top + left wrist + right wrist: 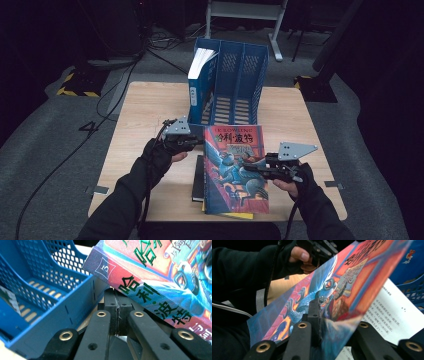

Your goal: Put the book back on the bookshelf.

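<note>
Colourful book (235, 167) lifted off the stack (199, 181) near the table's (150, 105) front edge, long axis running front to back, title end toward the blue file rack (240, 75) (likely its destination). Left gripper (192, 142) pressed shut under the spine corner; right gripper (256, 169) pinching the front cover, peeling it from the pages.

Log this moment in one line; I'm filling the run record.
left gripper: shut at book's spine edge | right gripper: shut on book cover | blue file rack behind
</note>
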### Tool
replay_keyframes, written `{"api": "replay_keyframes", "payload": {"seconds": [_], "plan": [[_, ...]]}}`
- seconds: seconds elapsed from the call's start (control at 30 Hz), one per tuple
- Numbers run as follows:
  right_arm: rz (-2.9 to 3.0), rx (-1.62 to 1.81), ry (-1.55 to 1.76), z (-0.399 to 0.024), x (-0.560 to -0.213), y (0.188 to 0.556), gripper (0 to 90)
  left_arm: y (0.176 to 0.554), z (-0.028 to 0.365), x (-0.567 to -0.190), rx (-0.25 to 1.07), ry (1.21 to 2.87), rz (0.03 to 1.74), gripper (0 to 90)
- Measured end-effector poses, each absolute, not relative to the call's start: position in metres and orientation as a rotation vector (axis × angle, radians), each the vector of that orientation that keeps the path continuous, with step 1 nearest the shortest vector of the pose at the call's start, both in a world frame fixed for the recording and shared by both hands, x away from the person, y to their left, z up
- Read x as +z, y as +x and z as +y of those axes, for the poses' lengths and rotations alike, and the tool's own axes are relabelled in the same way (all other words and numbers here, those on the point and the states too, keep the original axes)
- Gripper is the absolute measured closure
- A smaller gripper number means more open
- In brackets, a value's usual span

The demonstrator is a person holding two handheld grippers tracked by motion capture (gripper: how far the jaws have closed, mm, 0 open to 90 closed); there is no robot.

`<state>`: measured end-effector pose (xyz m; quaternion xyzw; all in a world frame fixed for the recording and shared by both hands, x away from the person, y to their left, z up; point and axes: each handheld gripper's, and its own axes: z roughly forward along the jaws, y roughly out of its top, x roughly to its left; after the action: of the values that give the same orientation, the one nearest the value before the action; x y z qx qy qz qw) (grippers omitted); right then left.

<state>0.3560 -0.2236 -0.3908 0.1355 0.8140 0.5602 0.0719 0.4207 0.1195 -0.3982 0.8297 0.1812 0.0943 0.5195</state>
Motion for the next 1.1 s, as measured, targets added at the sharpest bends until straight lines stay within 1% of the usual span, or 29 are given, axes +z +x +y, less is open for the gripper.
{"api": "replay_keyframes", "payload": {"seconds": [0.07, 0.2, 0.37, 0.6, 0.77, 0.93, 1.1], "plan": [[2.444, 1.675, 0.414, -0.225, -0.390, 0.356, 75.3, 0.422, 0.116, -0.394, 0.218, 1.981, 0.429, 90.0], [2.444, 1.639, 0.403, -0.225, -0.388, 0.356, 75.8, 0.421, 0.109, -0.386, 0.255, 1.989, 0.395, 90.0], [2.419, 1.623, 0.397, -0.226, -0.386, 0.355, 78.3, 0.424, 0.105, -0.378, 0.255, 1.970, 0.391, 90.0], [2.325, 1.600, 0.404, -0.223, -0.378, 0.354, 84.1, 0.424, 0.108, -0.356, 0.295, 1.949, 0.372, 90.0], [2.260, 1.548, 0.403, -0.215, -0.374, 0.354, 86.3, 0.426, 0.112, -0.346, 0.320, 1.942, 0.368, 90.0], [2.227, 1.535, 0.415, -0.213, -0.375, 0.355, 87.0, 0.425, 0.111, -0.342, 0.333, 1.942, 0.364, 90.0], [2.186, 1.533, 0.396, -0.214, -0.377, 0.345, 87.1, 0.416, 0.110, -0.338, 0.327, 1.921, 0.331, 90.0]]}}
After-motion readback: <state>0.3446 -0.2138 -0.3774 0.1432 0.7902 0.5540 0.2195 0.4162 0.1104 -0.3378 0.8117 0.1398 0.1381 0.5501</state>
